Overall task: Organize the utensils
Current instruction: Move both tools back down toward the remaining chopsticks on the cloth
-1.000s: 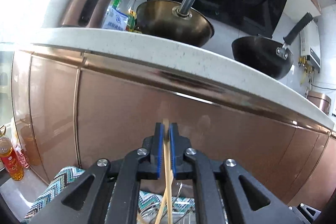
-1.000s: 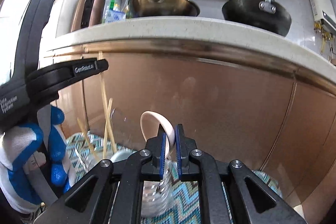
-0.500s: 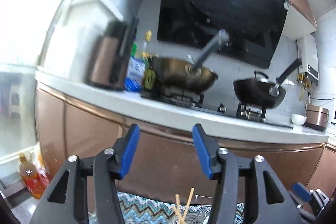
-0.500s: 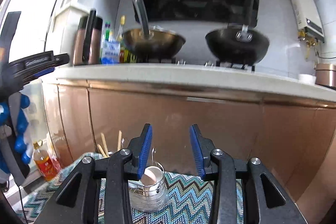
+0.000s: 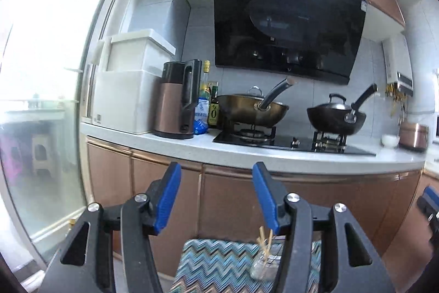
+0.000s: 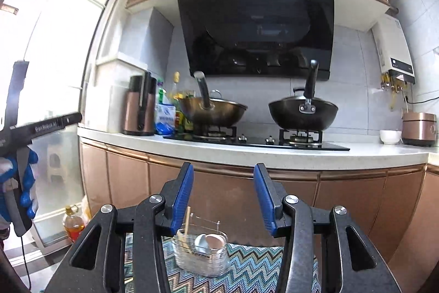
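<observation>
L gripper (image 5: 216, 197) has its jaws spread w/ nothing between the blue pads; it points level at the copper cabinet fronts (image 5: 227, 199) under the counter. R gripper (image 6: 223, 197) jaws are apart and opening, also empty. The clear utensil holder (image 6: 201, 254) stands low down on a zigzag-patterned mat (image 6: 247, 271), near the mat's back edge & in front of the cabinets. In the R view it holds wooden chopsticks (image 6: 187, 221) upright at its left end and pale spoons (image 6: 210, 240) toward its right end; in the L view the holder is partly hidden behind the R-side finger, chopstick tips poking up. Up on the white counter (image 6: 247, 153): a brass-coloured wok (image 6: 214, 110) & a black wok (image 6: 303, 113) on the hob, a copper kettle (image 6: 140, 106) & bottles toward the counter's left end, a white bowl (image 6: 390, 136) & copper cooker at its right end. A blue-and-white gloved hand (image 6: 16, 188) holding the L gripper shows at the R view's left edge. An oil bottle (image 6: 72, 223) stands on the floor by the window.
</observation>
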A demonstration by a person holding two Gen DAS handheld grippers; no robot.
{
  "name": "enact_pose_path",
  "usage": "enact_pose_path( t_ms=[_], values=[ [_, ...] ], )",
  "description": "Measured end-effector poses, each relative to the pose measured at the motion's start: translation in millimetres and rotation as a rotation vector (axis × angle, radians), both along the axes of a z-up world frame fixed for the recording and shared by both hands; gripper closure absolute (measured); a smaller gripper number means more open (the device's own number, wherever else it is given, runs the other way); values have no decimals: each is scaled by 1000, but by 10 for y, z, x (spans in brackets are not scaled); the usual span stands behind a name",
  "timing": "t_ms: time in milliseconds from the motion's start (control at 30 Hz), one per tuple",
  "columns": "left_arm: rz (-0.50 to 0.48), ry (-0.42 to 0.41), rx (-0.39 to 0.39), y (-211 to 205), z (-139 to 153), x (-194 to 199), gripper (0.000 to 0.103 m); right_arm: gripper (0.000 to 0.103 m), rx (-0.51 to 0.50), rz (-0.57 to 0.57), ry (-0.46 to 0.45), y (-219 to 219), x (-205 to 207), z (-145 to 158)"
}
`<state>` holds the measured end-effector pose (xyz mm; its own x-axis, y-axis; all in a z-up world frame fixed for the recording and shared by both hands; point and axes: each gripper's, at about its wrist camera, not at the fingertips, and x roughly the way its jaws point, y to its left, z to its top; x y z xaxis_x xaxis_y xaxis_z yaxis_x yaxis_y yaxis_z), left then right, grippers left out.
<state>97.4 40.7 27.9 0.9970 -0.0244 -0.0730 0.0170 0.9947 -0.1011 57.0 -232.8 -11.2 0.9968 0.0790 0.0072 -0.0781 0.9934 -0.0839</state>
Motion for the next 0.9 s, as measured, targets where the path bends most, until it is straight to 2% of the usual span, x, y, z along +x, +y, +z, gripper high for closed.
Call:
enact_pose_path(
  t_ms=[200, 367, 767, 900],
  values=[
    [-15, 46, 52, 75, -42, -271, 51, 58, 32, 31, 14, -88, -284, 64],
    [-46, 100, 69, 68, -203, -384, 51, 58, 70, 22, 26, -248, -460, 30],
    [-117, 269, 87, -13, -797, -278, 51, 58, 179, -28, 101, -631, -438, -261],
    [-165, 369, 103, -98, -1114, -175, 51, 58, 205, -26, 167, -672, -317, -457]
  ],
)
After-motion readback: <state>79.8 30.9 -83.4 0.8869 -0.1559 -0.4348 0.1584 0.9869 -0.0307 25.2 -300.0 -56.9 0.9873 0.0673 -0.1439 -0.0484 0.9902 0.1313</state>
